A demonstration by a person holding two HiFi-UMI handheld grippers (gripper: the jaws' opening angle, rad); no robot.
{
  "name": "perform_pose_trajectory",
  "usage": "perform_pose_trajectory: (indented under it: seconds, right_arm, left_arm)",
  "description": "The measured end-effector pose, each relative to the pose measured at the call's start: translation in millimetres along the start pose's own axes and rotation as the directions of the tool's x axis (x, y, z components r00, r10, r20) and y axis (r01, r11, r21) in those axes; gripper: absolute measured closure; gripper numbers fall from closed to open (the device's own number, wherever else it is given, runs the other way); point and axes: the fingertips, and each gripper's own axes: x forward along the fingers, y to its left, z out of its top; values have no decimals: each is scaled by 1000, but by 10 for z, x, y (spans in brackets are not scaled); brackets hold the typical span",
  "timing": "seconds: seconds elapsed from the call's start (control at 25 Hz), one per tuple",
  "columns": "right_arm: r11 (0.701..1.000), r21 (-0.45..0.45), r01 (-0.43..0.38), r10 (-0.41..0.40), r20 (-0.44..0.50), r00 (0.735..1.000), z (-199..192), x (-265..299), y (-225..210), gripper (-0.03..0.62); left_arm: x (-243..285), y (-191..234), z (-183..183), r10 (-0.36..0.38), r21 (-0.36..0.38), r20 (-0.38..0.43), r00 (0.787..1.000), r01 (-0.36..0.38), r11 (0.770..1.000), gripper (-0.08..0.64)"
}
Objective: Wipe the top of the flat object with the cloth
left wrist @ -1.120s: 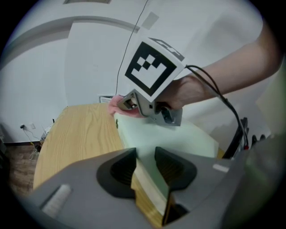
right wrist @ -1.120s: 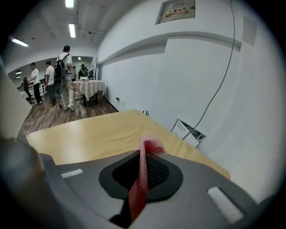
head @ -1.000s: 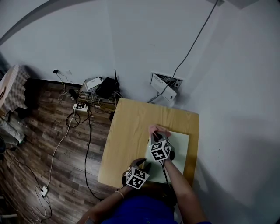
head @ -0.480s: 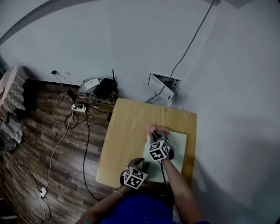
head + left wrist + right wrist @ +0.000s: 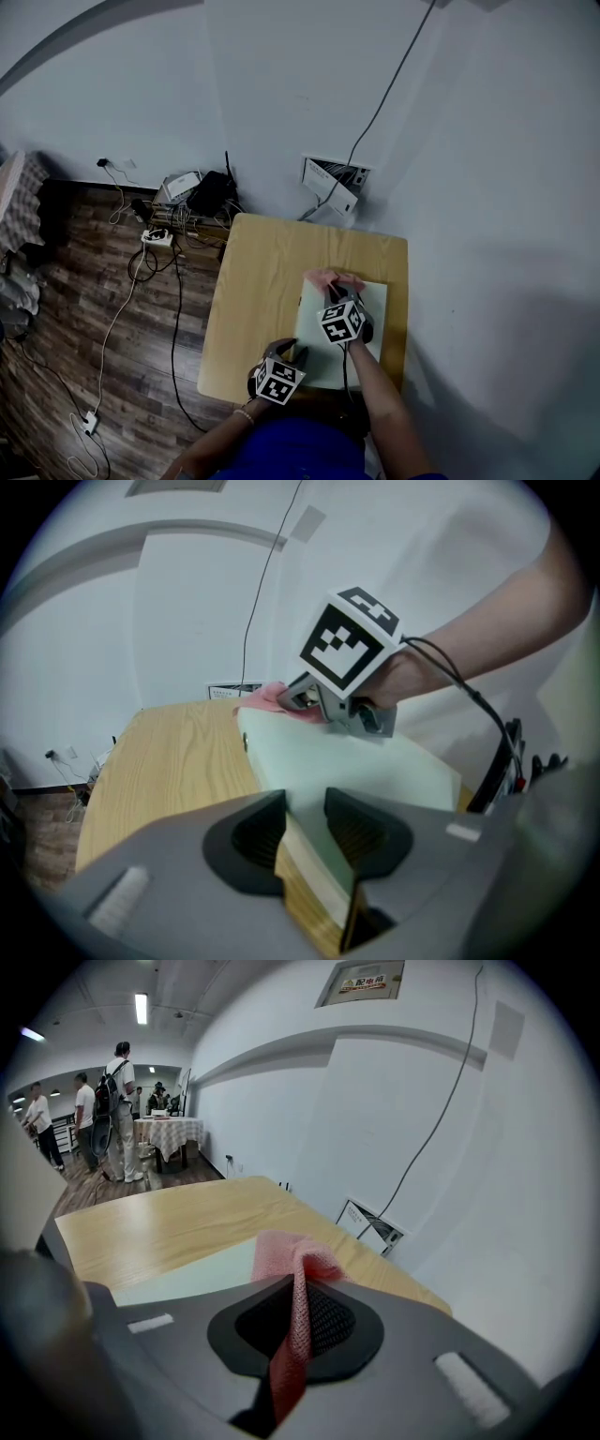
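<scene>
The cloth (image 5: 292,1258) is clamped in the closed jaws of the right gripper (image 5: 298,1321) at the far edge of the flat object (image 5: 367,298). The flat object lies on the table (image 5: 258,281), its near corner pinched by the left gripper (image 5: 305,832). A stroke carried past that edge may snag the cloth.

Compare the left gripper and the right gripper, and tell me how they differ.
The left gripper clamps the near corner of the pale green flat object, while the right gripper pinches the pink cloth. The left gripper sits at the flat object's near edge. The right gripper is at its far edge, with the cloth lying on the top. Both are shut on something above the wooden table.
</scene>
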Motion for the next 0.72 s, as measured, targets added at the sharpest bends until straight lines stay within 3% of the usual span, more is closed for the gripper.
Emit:
perform_pose_trajectory:
  seconds: [0.72]
  right_arm:
    - [988, 92, 122, -117, -59, 991, -670, -276, -634, 578]
  left_arm:
    - [37, -24, 8, 10, 3, 4, 1000, -10, 1000, 428]
